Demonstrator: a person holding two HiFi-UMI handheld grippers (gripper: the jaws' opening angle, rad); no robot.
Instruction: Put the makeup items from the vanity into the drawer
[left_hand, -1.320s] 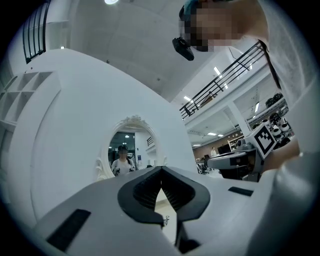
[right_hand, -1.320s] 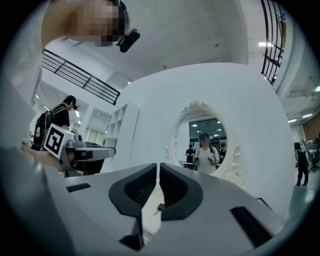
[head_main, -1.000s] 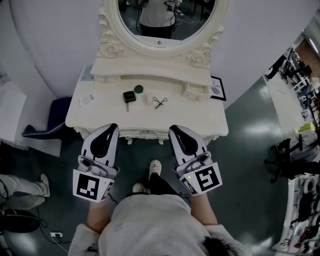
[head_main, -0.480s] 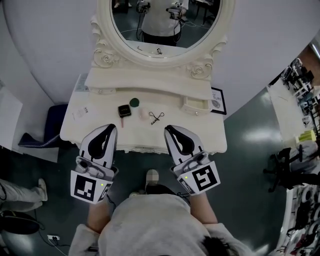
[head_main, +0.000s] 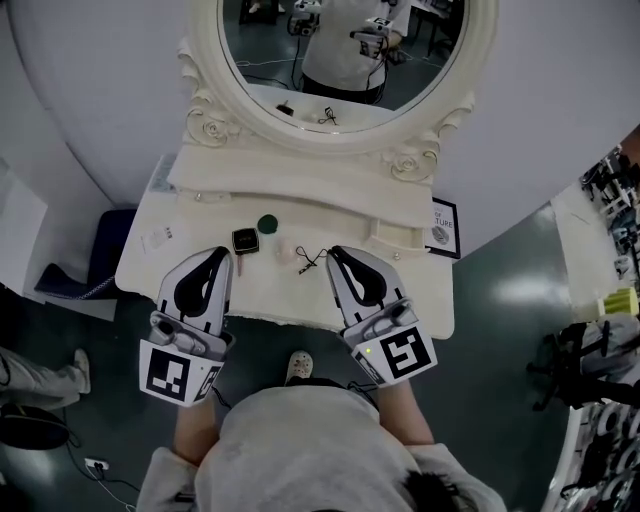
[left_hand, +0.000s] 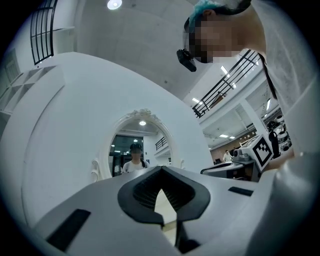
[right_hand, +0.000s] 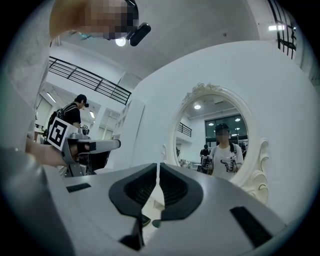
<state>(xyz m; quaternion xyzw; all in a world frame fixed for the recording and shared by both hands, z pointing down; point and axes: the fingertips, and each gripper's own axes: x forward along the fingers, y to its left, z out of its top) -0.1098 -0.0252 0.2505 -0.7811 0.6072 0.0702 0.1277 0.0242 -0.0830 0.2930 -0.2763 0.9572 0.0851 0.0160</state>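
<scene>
- My left claw (head_main: 217, 256) is clenched on nothing, its tips met over the front of the cream vanity counter (head_main: 410, 290); my right claw (head_main: 334, 254) is clenched and empty too, with only a hairline slit between its pads.
- The makeup lies in a loose row between my two claws; the black square compact (head_main: 245, 240) sits just ahead of the left tip; the dark green round pot (head_main: 267, 223) is just behind it; a small pale pink piece (head_main: 285, 250) lies in the middle; the black wire eyelash curler (head_main: 312, 260) is just beside the right tip; I touch none of them.
- What I take for the small cream drawer (head_main: 396, 238) sits at the right end of the raised back shelf (head_main: 300, 195); I cannot tell whether it is pulled out far enough to take anything.
- I judge the task barely begun; every item I can see is on the counter, and the step in hand is the approach for a first pick.
- To do it well I should release a claw before lowering it; a shut tip would only shove things about.
- The curler suits the right claw, being nearest it and the drawer; it is thin and lies flat, so I would straddle its thicker handle end and close gently.
- The compact suits the left claw; grip it across its flat sides; the round pot may skid, so I should centre on it.
- I should check the drawer stands open before carrying anything over.
</scene>
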